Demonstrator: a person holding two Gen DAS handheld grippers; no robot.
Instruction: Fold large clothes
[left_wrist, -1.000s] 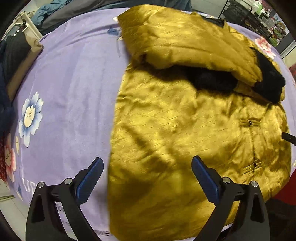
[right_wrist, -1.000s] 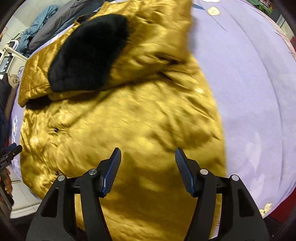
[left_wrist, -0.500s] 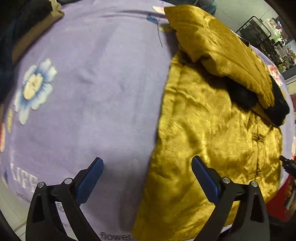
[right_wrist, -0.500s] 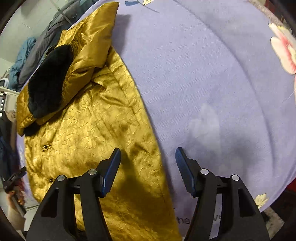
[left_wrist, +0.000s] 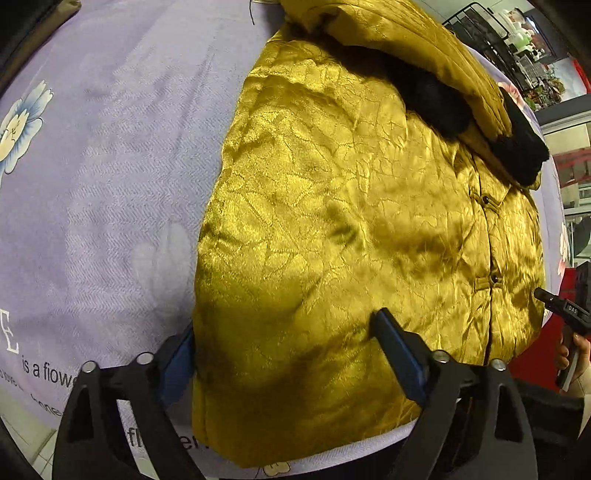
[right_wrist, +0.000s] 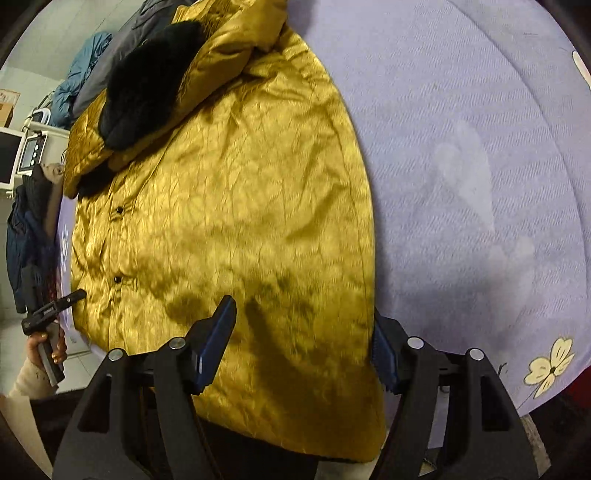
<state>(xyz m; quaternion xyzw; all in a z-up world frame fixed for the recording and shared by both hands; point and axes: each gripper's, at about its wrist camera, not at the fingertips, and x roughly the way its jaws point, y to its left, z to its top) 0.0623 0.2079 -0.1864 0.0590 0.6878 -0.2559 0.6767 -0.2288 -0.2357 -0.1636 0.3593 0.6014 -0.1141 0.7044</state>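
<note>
Both hand-held grippers have dropped onto the gold jacket's (left_wrist: 332, 221) hem corners: left hand-held gripper (left_wrist: 284, 350) closing around one side edge, right hand-held gripper (right_wrist: 303, 339) part-open astride the other. Padded satin looks slippery and bulky; pinch the seamed corners. It lies on a lilac flowered bed (right_wrist: 480, 147); clothes pile (right_wrist: 81, 85) beyond.

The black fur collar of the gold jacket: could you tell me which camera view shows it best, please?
The right wrist view: the black fur collar lies broad and mostly uncovered there. The left wrist view shows it largely tucked under a folded gold sleeve.
</note>
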